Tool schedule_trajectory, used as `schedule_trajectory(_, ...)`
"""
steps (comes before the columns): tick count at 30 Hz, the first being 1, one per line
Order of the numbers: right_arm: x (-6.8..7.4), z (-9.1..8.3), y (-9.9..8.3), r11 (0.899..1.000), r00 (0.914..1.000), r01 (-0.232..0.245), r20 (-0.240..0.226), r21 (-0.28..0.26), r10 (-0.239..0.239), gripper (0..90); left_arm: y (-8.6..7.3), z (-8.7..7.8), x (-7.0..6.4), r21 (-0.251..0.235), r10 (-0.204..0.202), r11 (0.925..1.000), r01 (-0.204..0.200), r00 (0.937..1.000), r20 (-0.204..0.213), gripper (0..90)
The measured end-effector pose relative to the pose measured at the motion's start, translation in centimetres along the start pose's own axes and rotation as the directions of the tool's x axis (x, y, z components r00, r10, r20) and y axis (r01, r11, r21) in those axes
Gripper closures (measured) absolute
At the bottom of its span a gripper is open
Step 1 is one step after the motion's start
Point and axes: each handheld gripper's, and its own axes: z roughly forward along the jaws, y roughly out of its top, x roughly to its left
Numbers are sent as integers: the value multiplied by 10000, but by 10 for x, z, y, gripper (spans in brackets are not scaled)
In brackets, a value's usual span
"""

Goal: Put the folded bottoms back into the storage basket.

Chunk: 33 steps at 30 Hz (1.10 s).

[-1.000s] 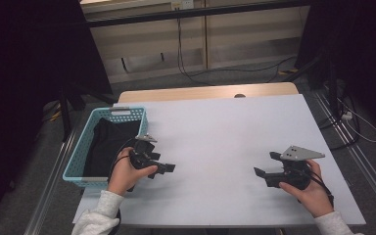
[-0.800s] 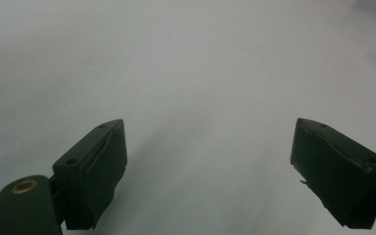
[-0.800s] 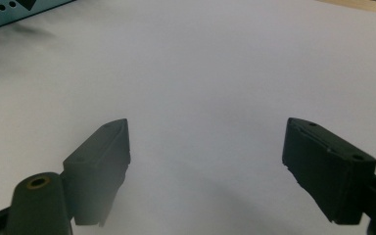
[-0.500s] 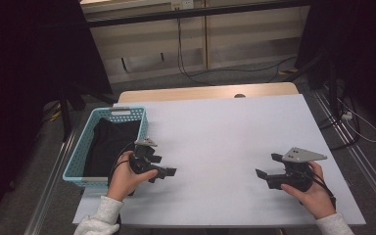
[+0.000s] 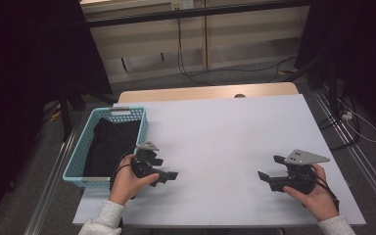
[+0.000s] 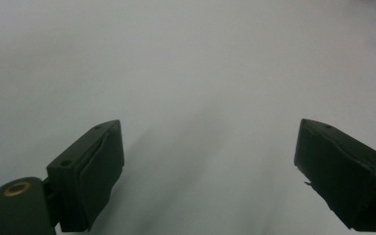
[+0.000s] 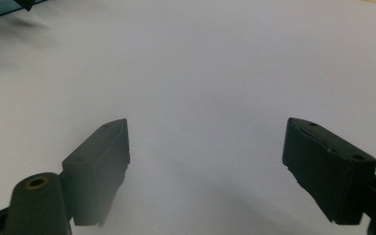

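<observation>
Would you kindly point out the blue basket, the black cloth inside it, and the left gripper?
blue basket (image 5: 120, 113), high view, far rim.
black cloth (image 5: 108, 147), high view, middle of the fabric.
left gripper (image 5: 170, 175), high view, between its fingertips.

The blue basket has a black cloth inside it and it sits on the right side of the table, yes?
Not quite. The blue basket does hold a black cloth, but it sits on the left side of the table, beside the left gripper. The high view shows this.
</observation>
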Motion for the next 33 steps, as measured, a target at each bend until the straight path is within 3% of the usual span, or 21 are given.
schedule_trajectory(33, 1, -4, -7, 9997, 10000, 76, 35, 213, -77, 173, -9, 1, -4, -71, 95, 9999, -94, 9999, 39, 101)
